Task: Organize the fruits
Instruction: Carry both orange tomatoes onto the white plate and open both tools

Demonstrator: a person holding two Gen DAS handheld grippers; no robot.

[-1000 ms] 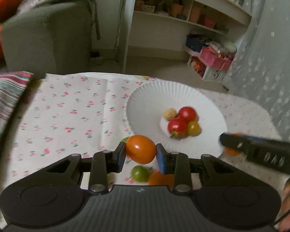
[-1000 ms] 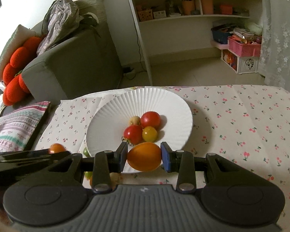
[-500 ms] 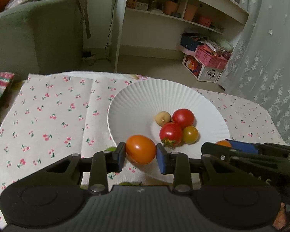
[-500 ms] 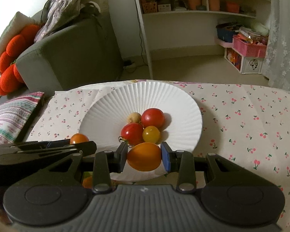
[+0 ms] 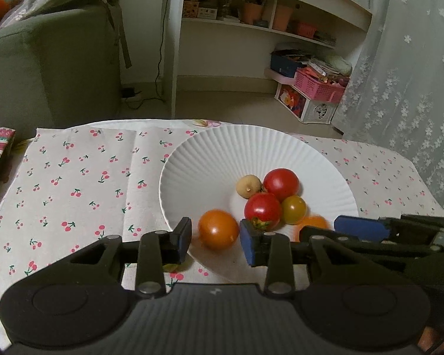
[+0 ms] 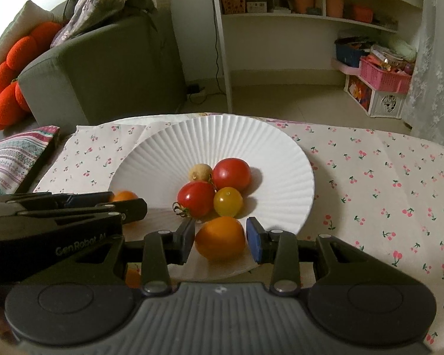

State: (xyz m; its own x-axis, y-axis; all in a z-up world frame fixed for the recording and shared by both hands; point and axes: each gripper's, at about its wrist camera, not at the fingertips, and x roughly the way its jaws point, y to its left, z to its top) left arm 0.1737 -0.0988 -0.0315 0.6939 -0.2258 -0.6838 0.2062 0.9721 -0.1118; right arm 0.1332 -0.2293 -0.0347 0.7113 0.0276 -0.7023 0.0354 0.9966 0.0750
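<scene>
Orange tomato, left claw [image 5: 215, 238]: orange tomato [image 5: 218, 229] between opening jaws, pads just clear, on near rim of plate [image 5: 210, 153].
Right claw [image 6: 220, 240]: jaws opening around yellow-orange tomato [image 6: 221, 237], also near rim.
Coming move: back off from plate; tomato cluster [image 6: 213, 188] lies just beyond.

"GenRobot AI" in pale letters on the left tongs [image 6: 127, 207]

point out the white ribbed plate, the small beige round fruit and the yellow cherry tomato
white ribbed plate [image 6: 281, 159], right wrist view, bare right rim
small beige round fruit [image 6: 200, 172], right wrist view, its middle
yellow cherry tomato [image 5: 294, 209], left wrist view, its middle
</scene>
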